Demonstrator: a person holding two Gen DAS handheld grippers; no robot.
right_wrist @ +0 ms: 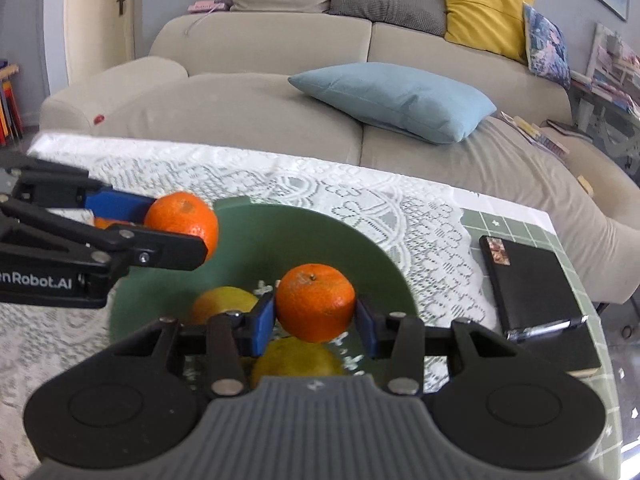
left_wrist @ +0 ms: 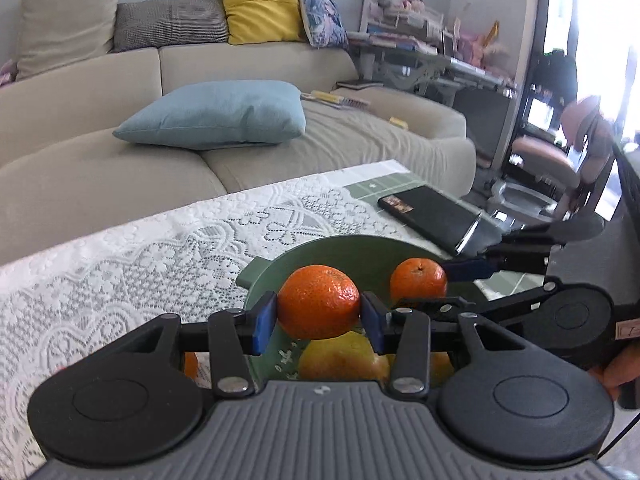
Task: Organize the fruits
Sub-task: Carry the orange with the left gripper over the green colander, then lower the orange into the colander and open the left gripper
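**Both grippers carry a mandarin over the green bowl: release phase.**

The left gripper [left_wrist: 319, 326] pinches one mandarin [left_wrist: 319, 301] between its blue pads; the right gripper [right_wrist: 316, 320] pinches a second mandarin [right_wrist: 315, 302] the same way. Both fruits hang above the green bowl [right_wrist: 256, 236] on the lace tablecloth [right_wrist: 360, 196], where yellow citrus fruits [right_wrist: 298, 356] already lie on the bowl floor. To place well, I would lower each mandarin into a free gap beside the yellow fruit before spreading the jaws, since a drop from height would likely roll or bounce. Release one side at a time, and keep the two tools apart over the bowl. Keep clear of the black notebook [right_wrist: 532, 280] near the rim.
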